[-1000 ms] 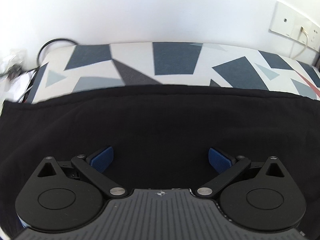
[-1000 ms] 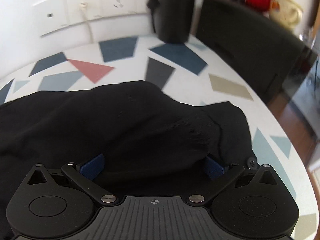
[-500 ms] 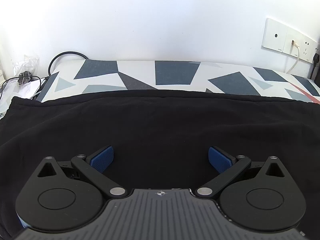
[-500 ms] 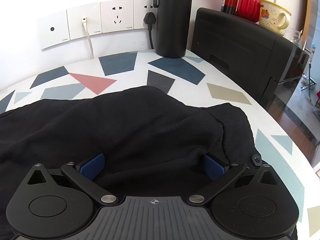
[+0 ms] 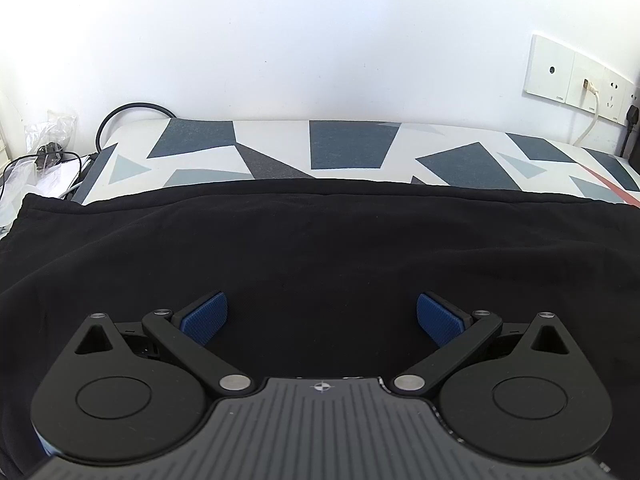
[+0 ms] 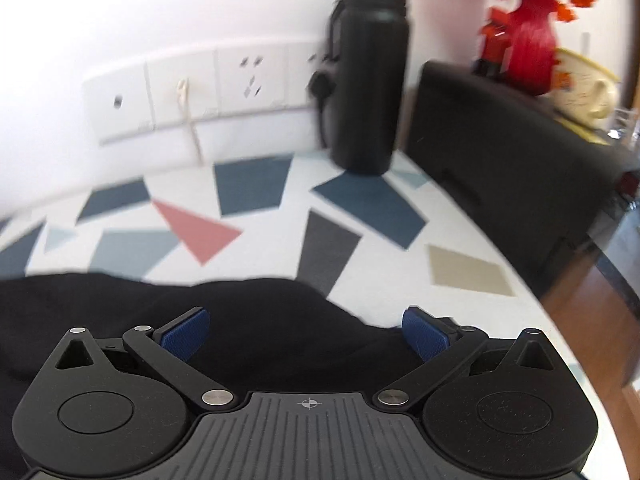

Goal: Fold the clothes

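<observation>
Garment: black, spread on patterned counter | left claw: angled down over garment, spread, pinching nothing | right claw: angled down at garment's edge, closing, cloth between pads, unpinched.

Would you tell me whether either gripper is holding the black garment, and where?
Neither holds it: the left gripper is open over the black garment, the right gripper closing, not gripping.

Left tool: jaws spread wide, blue pads clear of each other, nothing pinched, angled down over the black garment. Right tool: also pitched down over the garment's edge, jaws wide but closing; cloth lies below and between the pads, not pressed.
</observation>
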Action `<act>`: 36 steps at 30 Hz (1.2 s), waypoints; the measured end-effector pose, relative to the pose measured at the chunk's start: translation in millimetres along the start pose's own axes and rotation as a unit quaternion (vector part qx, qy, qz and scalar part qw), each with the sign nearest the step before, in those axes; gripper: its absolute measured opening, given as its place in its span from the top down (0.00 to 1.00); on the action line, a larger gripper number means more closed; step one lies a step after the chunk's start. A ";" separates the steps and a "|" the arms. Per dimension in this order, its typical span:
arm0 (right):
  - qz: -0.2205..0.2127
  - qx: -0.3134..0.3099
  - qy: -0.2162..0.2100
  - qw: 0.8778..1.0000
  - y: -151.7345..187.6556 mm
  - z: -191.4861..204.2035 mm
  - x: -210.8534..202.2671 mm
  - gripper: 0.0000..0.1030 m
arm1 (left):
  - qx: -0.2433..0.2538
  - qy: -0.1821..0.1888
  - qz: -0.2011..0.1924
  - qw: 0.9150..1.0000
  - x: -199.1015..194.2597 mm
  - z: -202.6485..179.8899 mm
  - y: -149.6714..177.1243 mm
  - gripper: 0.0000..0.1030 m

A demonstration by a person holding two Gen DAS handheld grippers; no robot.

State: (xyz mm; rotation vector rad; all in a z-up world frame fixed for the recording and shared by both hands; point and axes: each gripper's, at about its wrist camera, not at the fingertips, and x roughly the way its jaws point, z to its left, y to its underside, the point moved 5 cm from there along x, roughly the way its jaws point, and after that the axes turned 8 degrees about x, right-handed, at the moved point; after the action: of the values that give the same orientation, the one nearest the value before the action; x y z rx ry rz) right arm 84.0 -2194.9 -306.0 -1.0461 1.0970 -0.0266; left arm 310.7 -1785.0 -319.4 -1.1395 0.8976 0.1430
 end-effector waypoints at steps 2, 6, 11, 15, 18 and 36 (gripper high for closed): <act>0.011 -0.038 0.015 0.999 6.7 7.8 -0.2 0.37 | 0.000 0.000 0.001 1.000 0.0 -0.1 -0.2 0.00; 0.007 -0.058 -0.006 0.998 15.1 15.0 -31.0 0.84 | 0.002 0.001 0.002 1.000 0.2 0.2 -0.6 0.00; 0.028 -0.078 -0.016 0.996 50.1 22.4 -71.7 0.96 | 0.004 0.003 0.005 1.000 1.2 0.5 -1.6 0.00; 0.035 -0.089 -0.021 0.995 73.9 26.8 -82.5 0.99 | 0.004 0.003 0.005 1.000 1.4 0.5 -1.4 0.00; 0.054 -0.093 -0.033 0.994 67.4 25.4 -82.7 0.97 | 0.004 0.004 0.006 1.000 1.7 0.7 -1.8 0.00; 0.062 0.185 -0.005 0.981 -8.3 -82.6 8.6 0.29 | 0.003 0.001 0.006 1.000 2.0 -0.1 -1.6 0.00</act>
State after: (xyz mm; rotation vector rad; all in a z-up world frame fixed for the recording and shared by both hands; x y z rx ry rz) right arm 31.5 -2259.5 -310.9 -0.6431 1.0947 -0.1208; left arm 312.8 -1786.4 -319.7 -1.1293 0.9076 0.1494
